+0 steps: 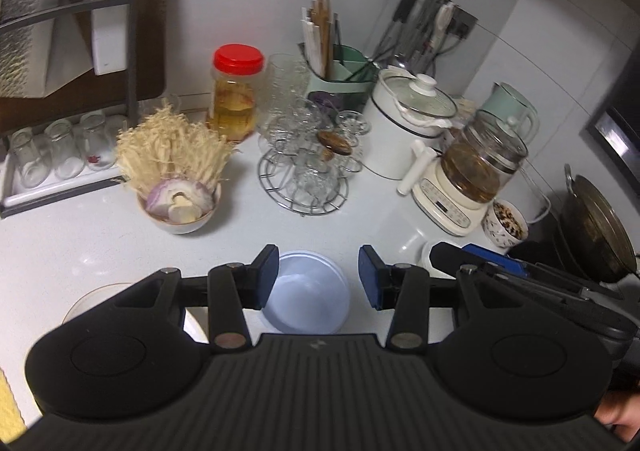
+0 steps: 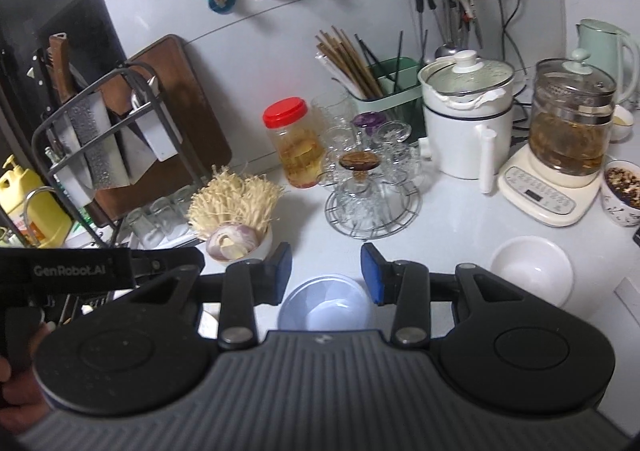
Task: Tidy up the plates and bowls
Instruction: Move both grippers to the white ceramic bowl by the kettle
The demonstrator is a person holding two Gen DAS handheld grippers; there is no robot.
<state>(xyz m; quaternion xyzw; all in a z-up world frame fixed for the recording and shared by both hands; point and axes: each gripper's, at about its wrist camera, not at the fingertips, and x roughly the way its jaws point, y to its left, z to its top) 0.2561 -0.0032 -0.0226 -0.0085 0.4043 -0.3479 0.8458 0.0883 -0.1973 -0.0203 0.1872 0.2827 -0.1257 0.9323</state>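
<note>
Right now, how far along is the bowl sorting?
Nothing visibly stacked or put away yet. Both the left hand-held gripper and right hand-held gripper are open and empty above the pale blue bowl. The white bowl still sits loose on the counter.

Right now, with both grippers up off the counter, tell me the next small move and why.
Probably lower the right gripper toward the white bowl to its right, so it can go with the pale blue bowl. Both grippers are open and empty, the left gripper too, and the two bowls sit apart on the counter.
</note>
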